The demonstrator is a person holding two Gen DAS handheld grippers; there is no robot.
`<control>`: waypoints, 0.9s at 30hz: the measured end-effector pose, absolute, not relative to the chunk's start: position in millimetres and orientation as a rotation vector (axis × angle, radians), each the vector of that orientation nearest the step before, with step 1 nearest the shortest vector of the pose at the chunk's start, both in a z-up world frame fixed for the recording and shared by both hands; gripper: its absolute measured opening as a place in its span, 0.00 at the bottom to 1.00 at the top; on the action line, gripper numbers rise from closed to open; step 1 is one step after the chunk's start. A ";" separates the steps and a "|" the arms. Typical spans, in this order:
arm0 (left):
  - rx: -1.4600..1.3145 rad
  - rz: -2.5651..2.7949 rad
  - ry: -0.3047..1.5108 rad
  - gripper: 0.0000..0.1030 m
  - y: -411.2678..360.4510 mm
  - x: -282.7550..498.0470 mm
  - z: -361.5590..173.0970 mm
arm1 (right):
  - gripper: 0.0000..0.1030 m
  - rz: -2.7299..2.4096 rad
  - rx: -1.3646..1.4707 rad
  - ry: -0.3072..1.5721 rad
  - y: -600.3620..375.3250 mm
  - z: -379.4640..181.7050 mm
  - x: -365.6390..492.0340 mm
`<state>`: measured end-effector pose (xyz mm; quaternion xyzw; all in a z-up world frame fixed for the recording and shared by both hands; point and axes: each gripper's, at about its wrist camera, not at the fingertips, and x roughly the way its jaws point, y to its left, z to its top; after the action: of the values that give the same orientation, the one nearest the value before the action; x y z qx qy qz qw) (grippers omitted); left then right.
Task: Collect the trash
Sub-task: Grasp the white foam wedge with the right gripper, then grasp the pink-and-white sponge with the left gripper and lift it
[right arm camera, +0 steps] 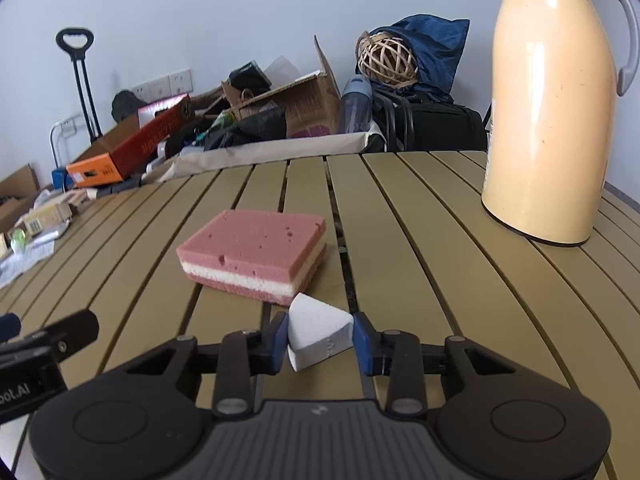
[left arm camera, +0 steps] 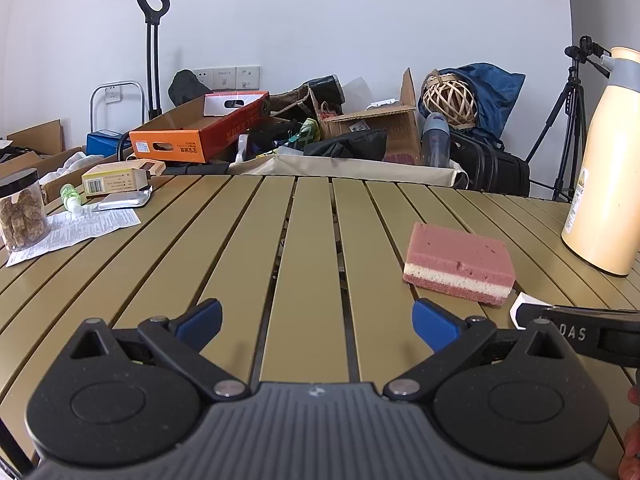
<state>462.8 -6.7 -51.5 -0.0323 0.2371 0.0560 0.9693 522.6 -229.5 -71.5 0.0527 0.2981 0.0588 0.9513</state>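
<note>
My right gripper [right arm camera: 320, 340] is shut on a small white foam wedge [right arm camera: 316, 332], held just above the slatted olive table [right arm camera: 440, 280] in front of a pink-and-white layered sponge [right arm camera: 256, 256]. In the left wrist view my left gripper [left arm camera: 316, 320] is open and empty over the table's near middle. The sponge [left arm camera: 460, 264] lies to its right, and the white wedge [left arm camera: 522, 306] shows at the right edge, held by the right gripper. At the far left lie a printed leaflet [left arm camera: 76, 228], a foil blister pack [left arm camera: 124, 200], a small green bottle [left arm camera: 71, 196] and a yellow carton [left arm camera: 116, 180].
A tall cream thermos [right arm camera: 548, 120] stands at the table's right. A jar of brown snacks [left arm camera: 22, 216] stands at the left edge. Behind the table lie boxes [left arm camera: 200, 136], bags, a hand trolley [left arm camera: 152, 48] and a tripod [left arm camera: 568, 120].
</note>
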 end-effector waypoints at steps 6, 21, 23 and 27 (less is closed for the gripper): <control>-0.067 0.104 0.488 1.00 -6.6 464.1 -52.9 | 0.30 0.118 0.113 0.575 -237.2 -68.4 517.2; -0.037 0.089 0.448 1.00 -27.6 469.0 -32.9 | 0.30 0.004 0.265 0.471 -326.1 -50.4 503.1; -0.004 0.082 0.438 1.00 -40.2 474.8 -27.5 | 0.30 -0.009 0.288 0.465 -340.0 -50.6 501.9; 0.007 0.034 0.465 1.00 -62.1 493.6 -22.3 | 0.30 -0.027 0.333 0.454 -364.4 -51.3 498.4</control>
<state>493.6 -62.1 -22.3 0.0033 0.2303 0.0170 0.9730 498.4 -364.4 -51.3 0.1645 0.2241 -0.0132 0.9605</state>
